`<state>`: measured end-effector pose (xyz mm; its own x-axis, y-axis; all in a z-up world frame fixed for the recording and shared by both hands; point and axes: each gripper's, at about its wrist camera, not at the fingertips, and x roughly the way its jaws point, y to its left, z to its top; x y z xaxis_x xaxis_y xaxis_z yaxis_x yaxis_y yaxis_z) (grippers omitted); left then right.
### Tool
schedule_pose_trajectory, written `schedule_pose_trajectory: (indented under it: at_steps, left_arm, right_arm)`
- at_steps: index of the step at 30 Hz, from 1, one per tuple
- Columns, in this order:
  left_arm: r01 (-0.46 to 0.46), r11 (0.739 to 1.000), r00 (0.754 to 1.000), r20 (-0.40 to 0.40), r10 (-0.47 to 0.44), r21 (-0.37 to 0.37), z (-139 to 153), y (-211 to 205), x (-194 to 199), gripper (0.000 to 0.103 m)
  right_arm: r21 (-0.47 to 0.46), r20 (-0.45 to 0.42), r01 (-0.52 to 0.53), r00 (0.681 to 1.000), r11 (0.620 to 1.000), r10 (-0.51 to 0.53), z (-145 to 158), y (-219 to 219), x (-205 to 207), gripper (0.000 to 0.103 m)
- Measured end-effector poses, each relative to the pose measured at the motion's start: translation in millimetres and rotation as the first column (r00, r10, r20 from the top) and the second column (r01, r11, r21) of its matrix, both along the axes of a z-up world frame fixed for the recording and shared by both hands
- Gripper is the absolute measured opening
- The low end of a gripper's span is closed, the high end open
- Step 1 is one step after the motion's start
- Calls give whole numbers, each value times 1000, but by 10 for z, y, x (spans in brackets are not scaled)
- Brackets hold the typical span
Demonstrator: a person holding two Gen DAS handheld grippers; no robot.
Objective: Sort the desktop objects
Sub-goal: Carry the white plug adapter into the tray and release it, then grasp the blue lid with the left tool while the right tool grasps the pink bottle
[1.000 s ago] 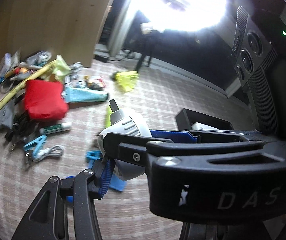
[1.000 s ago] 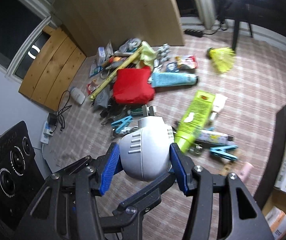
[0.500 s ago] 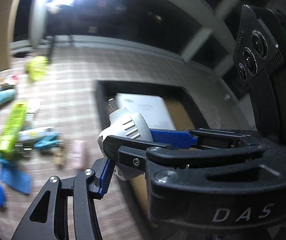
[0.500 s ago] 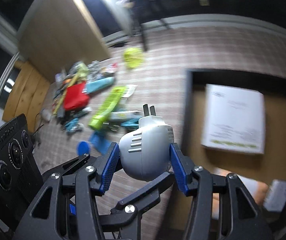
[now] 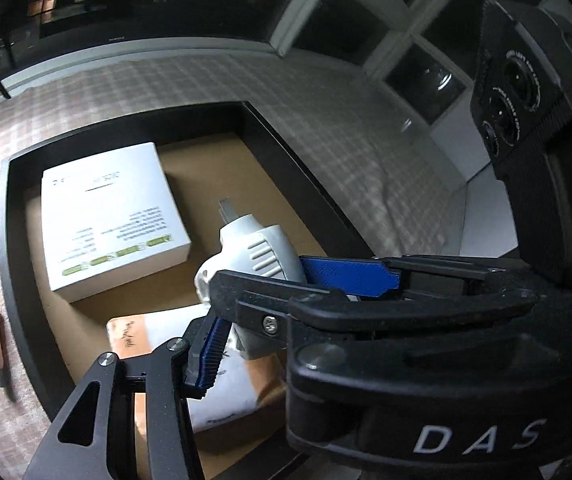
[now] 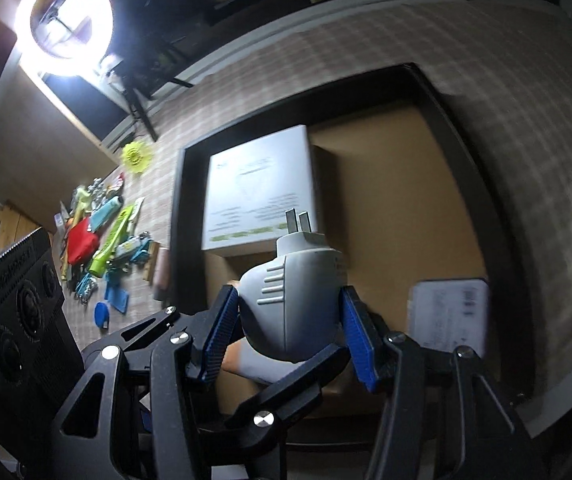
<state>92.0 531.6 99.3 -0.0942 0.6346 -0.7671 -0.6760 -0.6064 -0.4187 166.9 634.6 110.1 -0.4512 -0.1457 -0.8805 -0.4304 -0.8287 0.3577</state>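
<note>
Left wrist view: your right gripper (image 5: pixel 254 304) crosses centre frame, jaws clamped on the white plug adapter (image 5: pixel 252 248) above the black tray (image 5: pixel 286 148). A white box (image 5: pixel 110 216) lies upper left inside. Left jaws: cannot tell.

Right wrist view: blue pads (image 6: pixel 355 340) clamp the adapter (image 6: pixel 293 304) at centre; clutter pile (image 6: pixel 102 236) at left.

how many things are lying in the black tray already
3: a large white flat box at the far left, a small white labelled box near right, and an orange-and-white packet under the held grey plug adapter. More may be hidden.
</note>
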Motion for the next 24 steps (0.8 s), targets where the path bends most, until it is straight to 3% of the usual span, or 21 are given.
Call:
schedule_pose_trajectory:
  at_steps: [10, 18, 24]
  left_arm:
    - [-80, 996, 996, -38, 79, -34, 20, -381, -176, 50]
    - [-200, 978, 978, -78, 194, -67, 41, -1232, -383, 50]
    - [-301, 946, 951, -118, 287, -124, 0, -1993, -479, 50]
  right_arm:
    - [44, -16, -23, 1000, 999, 24, 50, -127, -153, 52]
    - [75, -25, -167, 985, 983, 169, 102, -789, -571, 52]
    - [103, -8, -254, 967, 962, 256, 36, -1333, -839, 52]
